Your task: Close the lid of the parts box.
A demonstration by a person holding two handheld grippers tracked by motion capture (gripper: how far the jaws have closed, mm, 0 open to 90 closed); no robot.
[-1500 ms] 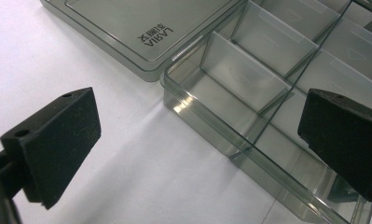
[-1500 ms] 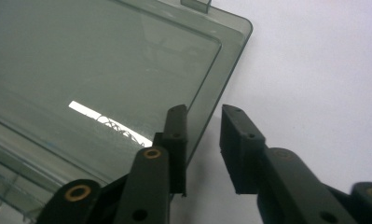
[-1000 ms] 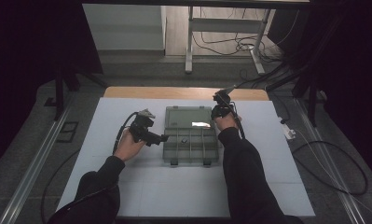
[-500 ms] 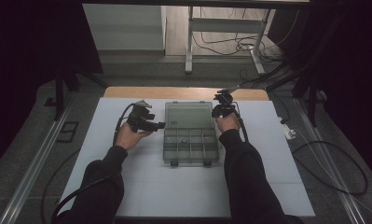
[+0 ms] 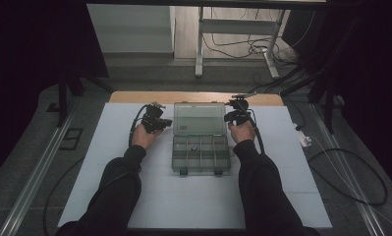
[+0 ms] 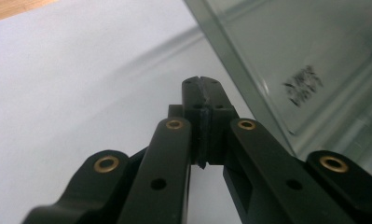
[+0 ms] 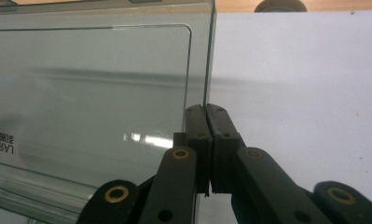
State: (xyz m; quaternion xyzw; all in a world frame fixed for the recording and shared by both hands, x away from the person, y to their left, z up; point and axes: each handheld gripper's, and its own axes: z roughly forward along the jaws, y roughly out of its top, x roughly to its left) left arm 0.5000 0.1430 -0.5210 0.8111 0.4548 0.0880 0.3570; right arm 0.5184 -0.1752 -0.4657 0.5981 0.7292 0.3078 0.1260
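We are keeping our right gripper [image 7: 206, 109] closed empty, its tips at the open lid [image 7: 95, 84] edge of the compartment box [image 5: 201, 153]. Our left gripper [image 6: 203, 84] has just been closing, empty, the lid just to its right.

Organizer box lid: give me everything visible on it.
The lid is clear, grey-tinted plastic with a raised rounded-rectangle panel line and a small printed label near one corner. It stands open, swung back from the compartment tray and hinged along the tray's far side, on the white table. The right claw, shut, meets the lid's right edge; whether it grips that edge is unclear. The left claw, shut with nothing between its jaws, sits just off the lid's left edge.
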